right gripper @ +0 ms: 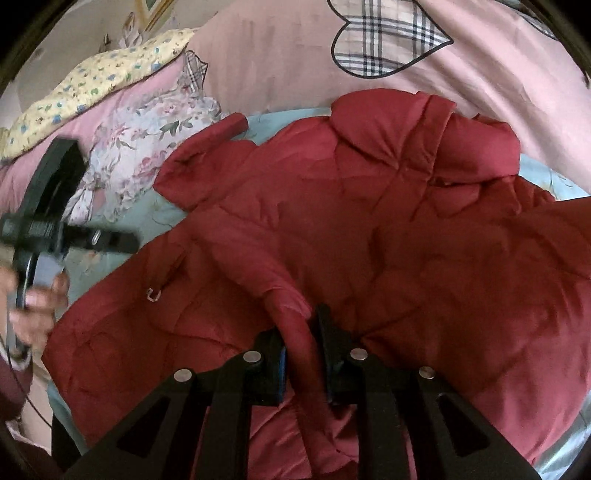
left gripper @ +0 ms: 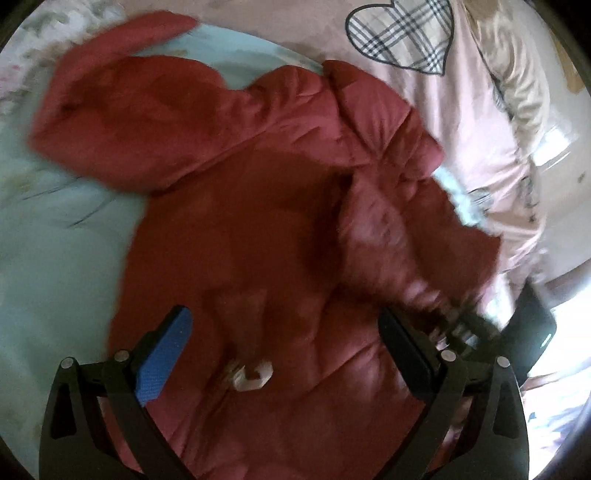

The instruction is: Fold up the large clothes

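Note:
A dark red quilted puffer jacket (left gripper: 258, 229) lies spread on a bed, one sleeve stretched to the upper left. It also fills the right wrist view (right gripper: 369, 229). My left gripper (left gripper: 284, 332) hovers open and empty above the jacket's body, near a small white toggle (left gripper: 251, 374). My right gripper (right gripper: 301, 336) is shut on a raised fold of the jacket's edge (right gripper: 291, 306). The right gripper also shows blurred in the left wrist view (left gripper: 458, 325). The left gripper shows at the left of the right wrist view (right gripper: 66, 236), held in a hand.
The jacket rests on a pale blue sheet (left gripper: 48, 258). A pink quilt with plaid hearts (left gripper: 402, 33) lies behind it. A floral pillow (right gripper: 140, 147) and a yellow flowered pillow (right gripper: 92, 85) sit at the back left.

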